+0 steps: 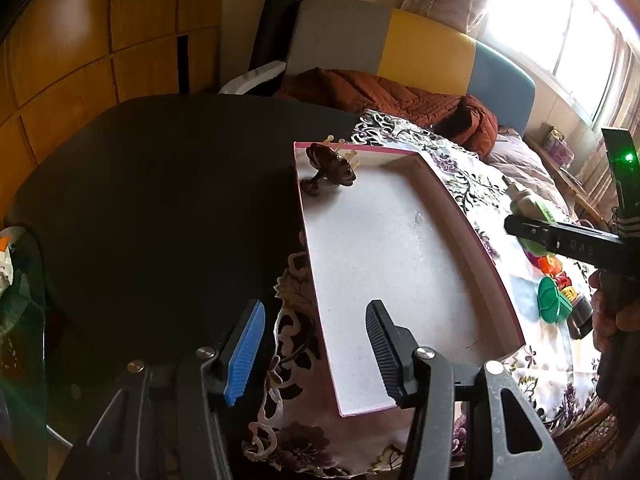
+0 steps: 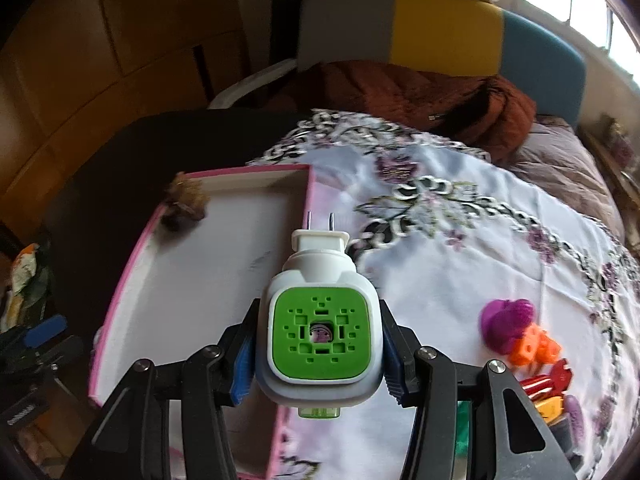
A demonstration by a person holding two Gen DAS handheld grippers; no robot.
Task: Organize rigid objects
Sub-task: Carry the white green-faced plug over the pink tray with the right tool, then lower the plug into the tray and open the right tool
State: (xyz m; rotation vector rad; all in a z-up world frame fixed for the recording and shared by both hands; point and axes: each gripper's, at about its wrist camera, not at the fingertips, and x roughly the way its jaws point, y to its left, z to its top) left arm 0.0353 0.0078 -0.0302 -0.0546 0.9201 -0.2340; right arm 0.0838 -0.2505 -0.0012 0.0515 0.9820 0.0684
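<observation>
My right gripper is clamped on the white-and-green plug-in vaporizer, held above the floral tablecloth at the near right edge of the pink-rimmed tray; my left gripper hangs released and empty over the tray's near end. One item, the brown hair claw clip, already lies in the tray's far corner. The vaporizer's placement remains, as I judge it, followed by the coloured toy pieces on the cloth at right.

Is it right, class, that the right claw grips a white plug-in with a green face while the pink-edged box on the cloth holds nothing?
Not quite. The box is not empty: a brown hair clip lies in its far corner, as the left wrist view shows. The right claw does grip the plug-in.
</observation>
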